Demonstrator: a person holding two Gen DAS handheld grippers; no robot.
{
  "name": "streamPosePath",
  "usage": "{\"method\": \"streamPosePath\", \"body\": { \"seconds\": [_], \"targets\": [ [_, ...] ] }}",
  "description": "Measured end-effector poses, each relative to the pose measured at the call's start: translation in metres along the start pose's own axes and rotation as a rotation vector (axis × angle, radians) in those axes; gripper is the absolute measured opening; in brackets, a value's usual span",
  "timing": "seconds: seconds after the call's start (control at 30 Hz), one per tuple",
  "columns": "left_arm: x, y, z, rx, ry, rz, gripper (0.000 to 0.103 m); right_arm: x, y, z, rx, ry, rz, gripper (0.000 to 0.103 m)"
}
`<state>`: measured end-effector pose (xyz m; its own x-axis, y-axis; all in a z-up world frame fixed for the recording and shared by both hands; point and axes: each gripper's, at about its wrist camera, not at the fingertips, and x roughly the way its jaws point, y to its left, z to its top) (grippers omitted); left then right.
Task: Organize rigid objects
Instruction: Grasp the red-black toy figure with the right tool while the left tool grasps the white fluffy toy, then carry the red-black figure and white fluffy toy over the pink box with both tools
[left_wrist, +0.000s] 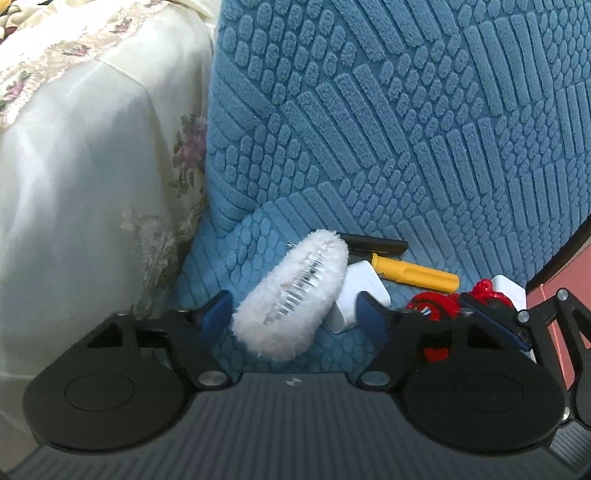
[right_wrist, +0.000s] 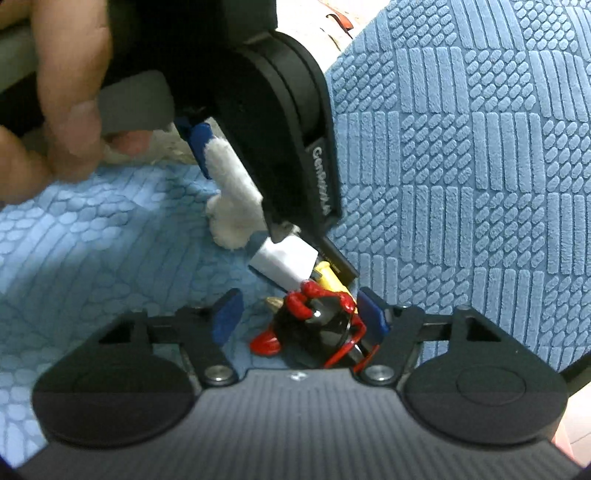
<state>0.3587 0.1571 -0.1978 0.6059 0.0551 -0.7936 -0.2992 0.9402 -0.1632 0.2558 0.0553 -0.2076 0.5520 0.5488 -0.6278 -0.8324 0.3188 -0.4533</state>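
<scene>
A fluffy white hair clip (left_wrist: 291, 295) with clear teeth lies between the open fingers of my left gripper (left_wrist: 295, 314) on a blue textured sofa seat (left_wrist: 236, 243). Behind it lie a white block (left_wrist: 354, 299), a yellow handle (left_wrist: 417, 275) and a black bar (left_wrist: 373, 243). My right gripper (right_wrist: 299, 314) is open around a red and black toy (right_wrist: 325, 321); its right finger touches the toy. The white clip (right_wrist: 232, 192), white block (right_wrist: 284, 258) and yellow handle (right_wrist: 328, 277) also show in the right wrist view, under the left gripper's body (right_wrist: 266, 110).
The blue sofa backrest (left_wrist: 406, 110) rises right behind the objects. A cream floral cloth (left_wrist: 81, 147) covers the sofa's left side. The person's hand (right_wrist: 62, 110) holds the left gripper. The right gripper (left_wrist: 517, 321) and a white box (left_wrist: 509, 291) sit at the right.
</scene>
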Motion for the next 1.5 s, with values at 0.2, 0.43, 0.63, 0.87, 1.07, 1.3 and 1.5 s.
{"method": "streamPosePath", "body": {
  "seconds": [0.2, 0.43, 0.63, 0.87, 1.07, 1.3, 1.5],
  "targets": [
    [0.005, -0.001, 0.001, -0.007, 0.004, -0.002, 0.055, 0.009, -0.001, -0.003, -0.016, 0.014, -0.020, 0.059],
    [-0.003, 0.000, -0.003, -0.035, -0.003, -0.027, 0.044, -0.007, -0.007, 0.001, 0.028, 0.014, -0.007, 0.058],
    [-0.018, 0.002, -0.012, -0.085, -0.012, -0.049, 0.043, -0.029, -0.017, 0.008, 0.130, 0.009, 0.017, 0.051],
    [-0.044, 0.005, -0.029, -0.154, -0.048, -0.079, 0.043, -0.057, -0.022, 0.008, 0.225, 0.007, 0.055, 0.048],
    [-0.061, 0.006, -0.041, -0.194, -0.060, -0.077, 0.043, -0.075, -0.038, 0.005, 0.410, 0.025, 0.108, 0.046],
    [-0.073, 0.005, -0.061, -0.213, -0.050, -0.103, 0.043, -0.093, -0.059, -0.011, 0.662, 0.056, 0.164, 0.046],
    [-0.080, 0.007, -0.078, -0.210, -0.033, -0.108, 0.043, -0.110, -0.062, -0.032, 0.842, 0.074, 0.221, 0.046]
  ]
}}
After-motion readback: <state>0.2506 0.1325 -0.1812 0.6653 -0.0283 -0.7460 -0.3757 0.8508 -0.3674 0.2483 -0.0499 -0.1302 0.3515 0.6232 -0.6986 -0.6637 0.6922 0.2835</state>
